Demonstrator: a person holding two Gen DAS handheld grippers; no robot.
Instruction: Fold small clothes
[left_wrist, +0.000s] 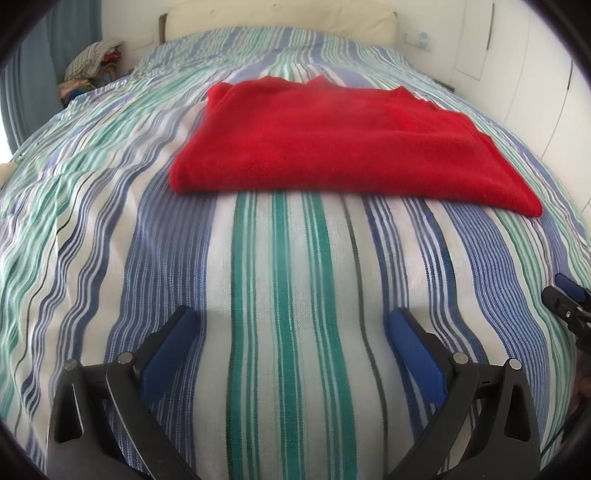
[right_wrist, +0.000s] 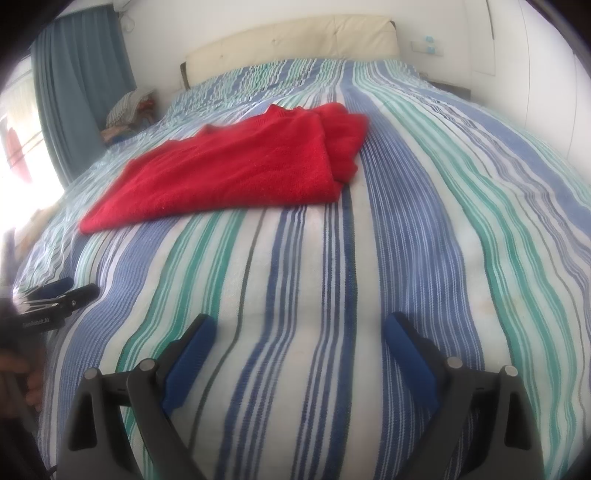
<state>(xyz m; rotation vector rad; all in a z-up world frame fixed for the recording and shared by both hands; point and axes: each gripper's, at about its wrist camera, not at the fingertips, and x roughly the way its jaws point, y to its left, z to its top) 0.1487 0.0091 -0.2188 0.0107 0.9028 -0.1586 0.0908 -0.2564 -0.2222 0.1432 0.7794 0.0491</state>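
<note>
So you've got both tools low over the bed (left_wrist: 110, 229) with nothing in either one: the left gripper (left_wrist: 291, 325) has its blue fingers (left_wrist: 413, 350) spread wide apart, and the right gripper (right_wrist: 299, 328) is the same, wide open over bare striped cover. The red garment (left_wrist: 332, 140) sits further up the bed, well apart from both sets of fingers, lying flat and looking like it's already been folded over at least once, since the near edge reads as a thick rounded fold. In the right wrist view the far right end looks bunched, like a sleeve or loose layer tucked in there, hard to say which. My guess is you're holding back and open because you're between folds, lining up for the next grab. That near edge is probably where you'd pinch each corner. Knit like that is floppy, so grab all the layers or the fold will slide apart.
</note>
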